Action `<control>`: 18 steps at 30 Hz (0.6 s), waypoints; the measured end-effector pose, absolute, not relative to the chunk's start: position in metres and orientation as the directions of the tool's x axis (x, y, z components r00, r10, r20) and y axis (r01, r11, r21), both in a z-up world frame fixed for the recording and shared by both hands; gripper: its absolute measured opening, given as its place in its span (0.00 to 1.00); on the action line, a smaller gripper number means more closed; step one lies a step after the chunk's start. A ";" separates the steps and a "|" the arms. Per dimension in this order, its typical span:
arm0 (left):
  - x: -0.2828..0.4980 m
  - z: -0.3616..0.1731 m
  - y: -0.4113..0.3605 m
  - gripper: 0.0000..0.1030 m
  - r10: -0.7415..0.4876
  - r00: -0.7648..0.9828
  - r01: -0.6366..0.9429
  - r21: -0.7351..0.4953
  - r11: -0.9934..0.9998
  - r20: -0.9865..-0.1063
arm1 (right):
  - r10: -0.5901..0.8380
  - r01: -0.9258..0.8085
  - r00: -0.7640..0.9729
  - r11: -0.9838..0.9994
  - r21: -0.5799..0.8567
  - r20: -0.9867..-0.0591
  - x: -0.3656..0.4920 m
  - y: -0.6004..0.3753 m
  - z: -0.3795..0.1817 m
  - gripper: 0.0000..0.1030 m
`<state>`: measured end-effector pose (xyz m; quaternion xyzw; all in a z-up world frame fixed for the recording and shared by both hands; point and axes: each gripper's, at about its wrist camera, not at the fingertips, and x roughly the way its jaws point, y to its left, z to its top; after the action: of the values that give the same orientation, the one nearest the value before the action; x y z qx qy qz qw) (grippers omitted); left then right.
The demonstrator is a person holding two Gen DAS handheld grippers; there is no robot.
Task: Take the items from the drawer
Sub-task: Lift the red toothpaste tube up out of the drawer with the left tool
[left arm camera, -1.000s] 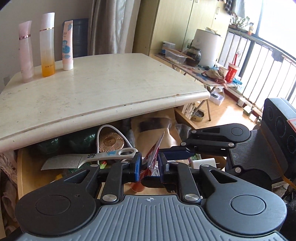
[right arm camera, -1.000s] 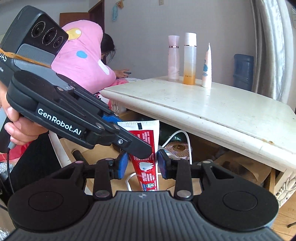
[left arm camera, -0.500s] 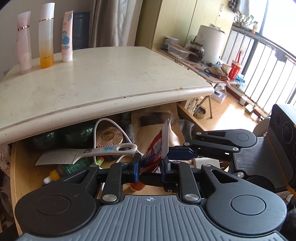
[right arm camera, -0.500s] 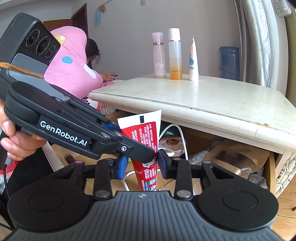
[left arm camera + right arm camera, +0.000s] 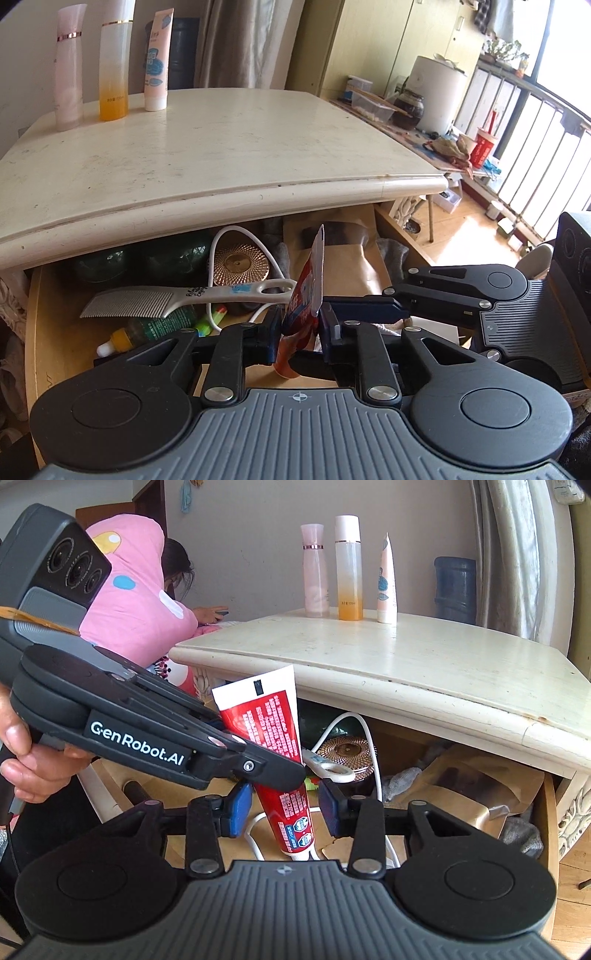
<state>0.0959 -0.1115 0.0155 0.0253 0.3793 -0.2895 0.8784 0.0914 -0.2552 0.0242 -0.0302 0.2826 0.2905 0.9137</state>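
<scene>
Right wrist view: the left gripper (image 5: 288,771) pinches the red toothpaste tube (image 5: 273,734) upright above the open drawer (image 5: 546,812). The right gripper (image 5: 282,808) has just been opening; the tube stands between its pads, seemingly untouched. Three bottles stand on the counter (image 5: 406,657).

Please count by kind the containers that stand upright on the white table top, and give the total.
Tall bottles: 2, a pink bottle and an orange-bottomed bottle.
Squeeze tubes: 1, a pale tube standing on its cap.
Total: 3
</scene>
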 end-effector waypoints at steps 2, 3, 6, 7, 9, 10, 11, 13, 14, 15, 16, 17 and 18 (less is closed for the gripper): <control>0.097 0.015 -0.110 0.21 -0.492 0.544 0.527 -0.180 0.831 -0.679 | 0.499 -0.542 0.661 0.834 0.104 -0.560 0.095 -0.253 0.021 0.41; 0.097 0.015 -0.110 0.21 -0.494 0.544 0.526 -0.182 0.830 -0.679 | 0.490 -0.537 0.656 0.837 0.101 -0.574 0.096 -0.251 0.019 0.41; 0.099 0.015 -0.108 0.21 -0.500 0.542 0.528 -0.189 0.828 -0.676 | 0.480 -0.535 0.643 0.839 0.098 -0.597 0.099 -0.248 0.018 0.40; 0.099 0.015 -0.108 0.21 -0.503 0.540 0.529 -0.192 0.827 -0.675 | 0.474 -0.534 0.638 0.840 0.094 -0.606 0.100 -0.246 0.017 0.40; 0.100 0.015 -0.107 0.21 -0.506 0.538 0.530 -0.197 0.825 -0.674 | 0.461 -0.532 0.631 0.842 0.083 -0.624 0.102 -0.242 0.017 0.40; 0.100 0.015 -0.107 0.21 -0.508 0.537 0.531 -0.199 0.824 -0.674 | 0.450 -0.534 0.627 0.842 0.070 -0.636 0.102 -0.240 0.016 0.40; 0.101 0.014 -0.106 0.21 -0.510 0.536 0.532 -0.200 0.823 -0.673 | 0.442 -0.537 0.622 0.841 0.058 -0.646 0.103 -0.237 0.016 0.40; 0.101 0.014 -0.105 0.21 -0.513 0.535 0.532 -0.204 0.822 -0.671 | 0.419 -0.543 0.615 0.840 0.028 -0.668 0.103 -0.232 0.014 0.39; 0.101 0.013 -0.104 0.21 -0.516 0.535 0.533 -0.207 0.821 -0.669 | 0.411 -0.544 0.611 0.839 0.019 -0.676 0.103 -0.230 0.013 0.38; 0.101 0.013 -0.104 0.21 -0.518 0.534 0.533 -0.210 0.820 -0.668 | 0.407 -0.546 0.608 0.838 0.013 -0.682 0.103 -0.228 0.013 0.37; 0.102 0.013 -0.103 0.21 -0.521 0.532 0.534 -0.213 0.818 -0.667 | 0.402 -0.548 0.605 0.836 0.007 -0.688 0.103 -0.227 0.012 0.36; 0.102 0.013 -0.102 0.21 -0.524 0.531 0.535 -0.216 0.817 -0.666 | 0.398 -0.551 0.602 0.835 0.001 -0.693 0.103 -0.225 0.012 0.33; 0.102 0.012 -0.102 0.21 -0.526 0.530 0.535 -0.218 0.816 -0.665 | 0.396 -0.553 0.600 0.833 -0.002 -0.695 0.103 -0.224 0.011 0.31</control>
<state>0.1022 -0.1016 0.0124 0.0063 0.3782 -0.3033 0.8746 0.1030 -0.2243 0.0111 -0.1092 0.3583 0.2673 0.8878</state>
